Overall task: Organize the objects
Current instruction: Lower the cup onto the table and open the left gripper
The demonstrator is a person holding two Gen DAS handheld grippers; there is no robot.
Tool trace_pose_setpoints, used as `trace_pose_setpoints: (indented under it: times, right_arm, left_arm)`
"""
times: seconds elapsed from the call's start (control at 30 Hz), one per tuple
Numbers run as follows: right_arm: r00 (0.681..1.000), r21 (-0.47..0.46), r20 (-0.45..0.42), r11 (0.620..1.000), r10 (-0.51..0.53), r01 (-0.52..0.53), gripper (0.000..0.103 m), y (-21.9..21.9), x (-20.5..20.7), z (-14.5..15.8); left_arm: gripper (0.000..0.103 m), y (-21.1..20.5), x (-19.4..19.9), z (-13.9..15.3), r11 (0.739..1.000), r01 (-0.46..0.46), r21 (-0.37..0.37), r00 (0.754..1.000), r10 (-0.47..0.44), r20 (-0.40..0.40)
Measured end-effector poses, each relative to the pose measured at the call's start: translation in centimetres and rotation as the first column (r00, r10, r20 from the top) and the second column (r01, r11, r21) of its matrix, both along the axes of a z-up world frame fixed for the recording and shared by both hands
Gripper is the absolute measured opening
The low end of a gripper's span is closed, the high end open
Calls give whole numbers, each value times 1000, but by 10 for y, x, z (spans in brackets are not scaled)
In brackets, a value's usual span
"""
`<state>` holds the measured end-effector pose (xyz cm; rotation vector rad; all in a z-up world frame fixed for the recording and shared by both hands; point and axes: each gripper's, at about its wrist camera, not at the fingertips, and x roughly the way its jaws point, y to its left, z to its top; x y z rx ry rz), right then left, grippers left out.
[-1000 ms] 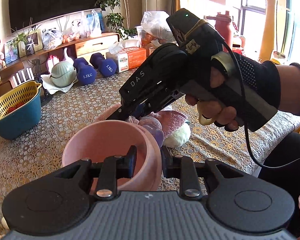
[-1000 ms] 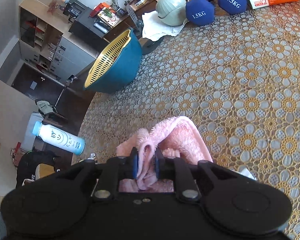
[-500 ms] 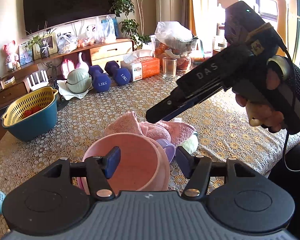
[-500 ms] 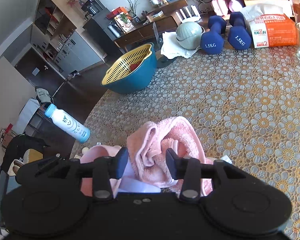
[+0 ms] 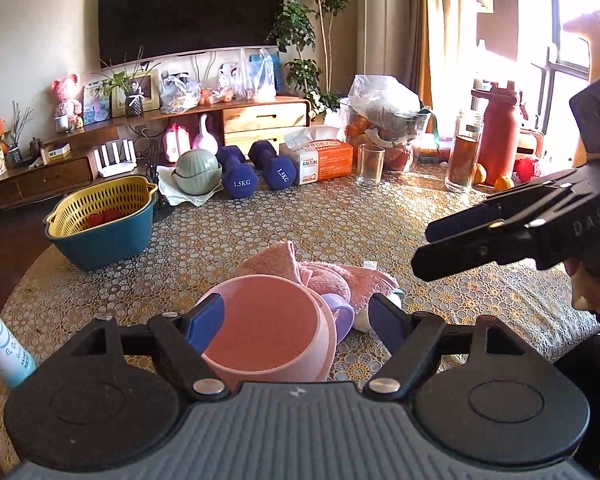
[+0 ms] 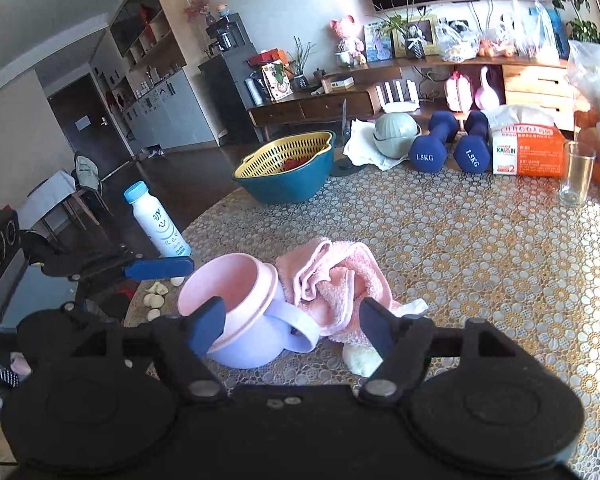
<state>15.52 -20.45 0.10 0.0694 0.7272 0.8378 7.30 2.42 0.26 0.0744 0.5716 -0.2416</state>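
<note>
- Left gripper [image 5: 296,318]: released, jaws spread wide, hovering on the near side of the pink bowl [image 5: 266,332]; a second ago it was closed at that bowl's rim, so the bowl has been let go and set down.
- Right gripper [image 6: 292,326]: likewise released; a second ago it pinched the pink towel [image 6: 332,280], which now lies free; both grippers have drawn back, so I judge one placement finished and the next item not yet chosen.
- Location: the bowl sits nested in a lilac handled cup [image 6: 260,340] at the near edge of the desk [image 6: 480,260]; the towel lies crumpled, touching the cup's far right side.
- Materials: bowl and cup smooth matt plastic, round; towel soft looped terry, folded unevenly; desk cover a lace pattern of gold flowers.
</note>
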Motion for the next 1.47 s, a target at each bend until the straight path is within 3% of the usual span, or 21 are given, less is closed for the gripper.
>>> trace_pose_setpoints:
  times: [0.2,0.4,0.77,0.93,1.47]
  right_arm:
    - [989,-17,149,1000,-2,5,92,0,-33,4]
    - [982,-5,189,1000,-16,18,97,-3,-50,-2]
    - [978,3,205,999,-39,39,98,-10,-66,-6]
    - [980,6,193,999,-40,40,99,-12,-73,-9]
    - [984,18,161,997,-73,71,99,-14,-76,-12]
  left_arm:
    - [89,-3,-12,1,997,-68,-21,997,68,21]
    - [102,-5,-21,2,992,-124,-33,992,125,28]
    - [103,-11,-32,0,978,-195,-72,980,197,29]
    - [103,-15,-38,-2,973,-226,-39,973,228,45]
    - [103,-15,-39,-4,969,-242,-44,969,243,32]
